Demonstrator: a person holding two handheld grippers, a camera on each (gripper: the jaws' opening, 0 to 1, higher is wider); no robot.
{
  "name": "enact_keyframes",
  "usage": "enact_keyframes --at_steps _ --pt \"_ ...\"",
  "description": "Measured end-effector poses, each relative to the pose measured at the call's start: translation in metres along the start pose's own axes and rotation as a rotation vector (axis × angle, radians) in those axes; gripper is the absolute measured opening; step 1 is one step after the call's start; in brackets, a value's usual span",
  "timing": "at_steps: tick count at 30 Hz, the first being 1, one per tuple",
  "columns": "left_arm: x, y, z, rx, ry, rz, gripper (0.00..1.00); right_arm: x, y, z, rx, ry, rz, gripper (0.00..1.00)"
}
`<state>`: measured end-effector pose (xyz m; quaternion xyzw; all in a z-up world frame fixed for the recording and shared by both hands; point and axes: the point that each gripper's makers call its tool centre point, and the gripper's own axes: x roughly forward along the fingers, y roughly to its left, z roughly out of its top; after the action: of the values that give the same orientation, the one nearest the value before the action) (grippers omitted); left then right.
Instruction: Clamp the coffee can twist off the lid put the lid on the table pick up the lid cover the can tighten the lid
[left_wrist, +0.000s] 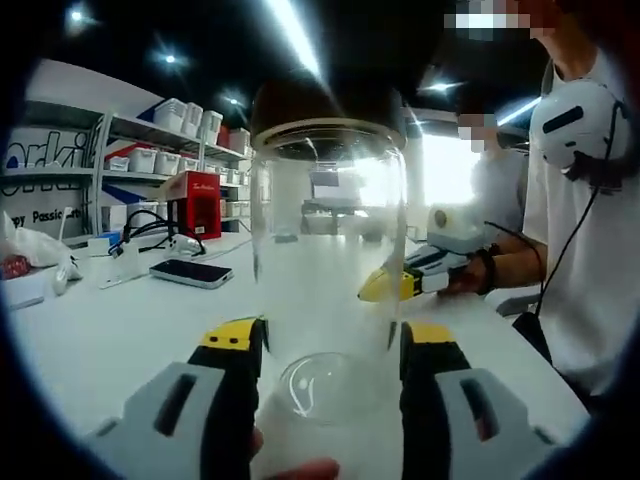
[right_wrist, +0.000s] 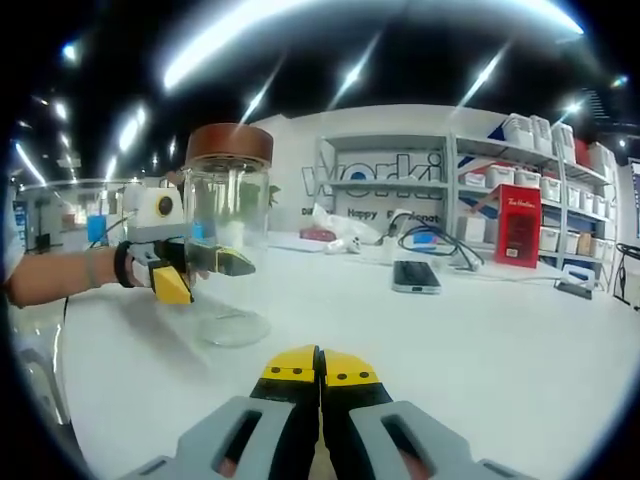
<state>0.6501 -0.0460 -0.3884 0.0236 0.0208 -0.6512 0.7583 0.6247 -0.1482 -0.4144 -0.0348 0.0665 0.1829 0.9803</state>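
The coffee can (left_wrist: 328, 240) is a clear glass jar with a brown lid (left_wrist: 325, 105) on top, standing upright on the white table (left_wrist: 120, 330). My left gripper (left_wrist: 330, 335) has its yellow-tipped jaws pressed against both sides of the jar near its base. In the right gripper view the same jar (right_wrist: 228, 250) and its lid (right_wrist: 229, 144) stand left of centre, with the left gripper (right_wrist: 205, 272) clasped around them. My right gripper (right_wrist: 320, 368) is shut with nothing in it, a short way in front of the jar. Its yellow tip (left_wrist: 382, 287) points at the jar from the right.
A black phone (left_wrist: 190, 272) and a red box (left_wrist: 195, 205) lie further back on the table, with cables and white items beside them. Shelves of white bins (right_wrist: 560, 135) line the wall. A person in a white shirt (left_wrist: 575, 260) stands at the table's right edge.
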Motion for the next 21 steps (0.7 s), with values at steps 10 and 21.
enact_keyframes --at_steps 10,21 --pt "0.0022 0.0017 0.0028 -0.020 -0.046 -0.005 0.47 0.0003 0.0006 -0.0007 -0.008 0.004 0.000 0.00" --pt "0.0063 0.0020 0.0044 -0.012 -0.078 -0.007 0.46 0.0004 0.0011 -0.0007 -0.013 0.003 0.002 0.00"
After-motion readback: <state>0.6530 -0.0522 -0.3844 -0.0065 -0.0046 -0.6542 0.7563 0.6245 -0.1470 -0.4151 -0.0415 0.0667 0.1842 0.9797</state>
